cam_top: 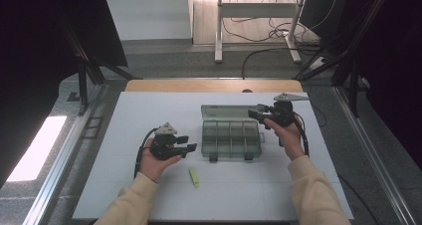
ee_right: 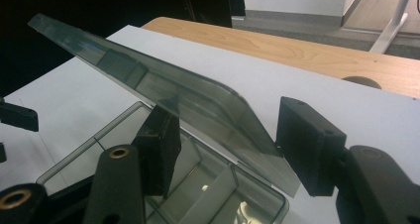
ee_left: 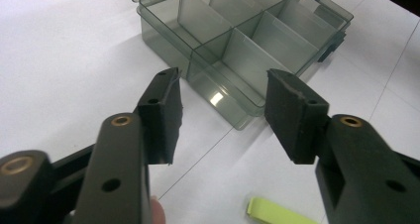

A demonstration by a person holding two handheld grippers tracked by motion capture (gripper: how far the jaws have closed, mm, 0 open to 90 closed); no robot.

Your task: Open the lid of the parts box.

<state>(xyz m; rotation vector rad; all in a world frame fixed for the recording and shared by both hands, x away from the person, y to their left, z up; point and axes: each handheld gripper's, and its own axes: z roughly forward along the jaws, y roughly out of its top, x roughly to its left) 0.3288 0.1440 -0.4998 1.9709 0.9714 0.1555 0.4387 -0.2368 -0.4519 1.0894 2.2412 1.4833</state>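
A smoky clear plastic compartment box (cam_top: 230,156) sits mid-table, its lid (cam_top: 226,110) raised and tilted toward the far side. My right gripper (cam_top: 252,114) is at the lid's right end. In the right gripper view its jaws (ee_right: 225,107) stand wide apart, with the lid's corner (ee_right: 148,75) slanting between them over the compartments (ee_right: 74,164). No pad visibly presses on it. My left gripper (cam_top: 186,144) hovers just left of the box, open with nothing between its jaws (ee_left: 223,80); the box's near corner (ee_left: 163,40) lies just beyond them. A yellow-green strip (cam_top: 193,177) lies flat in front of the box.
The white mat (cam_top: 124,185) covers a wooden table whose far edge (cam_top: 214,85) shows behind it. The yellow-green strip (ee_left: 277,213) lies just below my left jaws. Black frame struts stand at both sides. My left gripper's jaw tips (ee_right: 17,117) show at the far left of the right gripper view.
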